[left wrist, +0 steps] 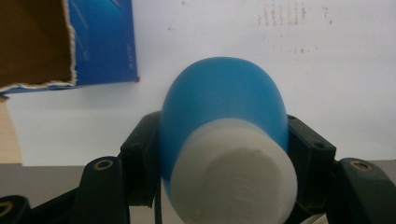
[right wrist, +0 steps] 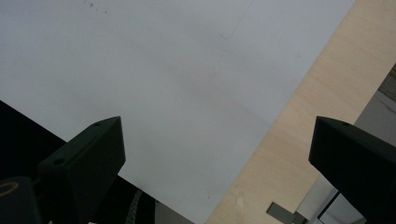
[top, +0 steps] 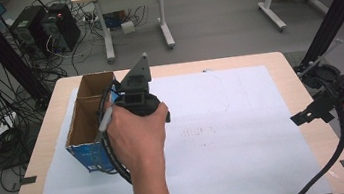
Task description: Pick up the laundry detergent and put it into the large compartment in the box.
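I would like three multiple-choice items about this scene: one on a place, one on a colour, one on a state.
1. Where on the table does the cardboard box stand?
A. its left side
B. its right edge
C. its near middle

2. What colour is the bottle body?
A. red
B. blue
C. green

3. How is the right gripper?
A. shut on a cap
B. shut on paper
C. open

Answers: 1 A, the high view shows it at the left. 2 B, blue above a white cap, held in the left gripper. 3 C, jaws wide apart, nothing between.
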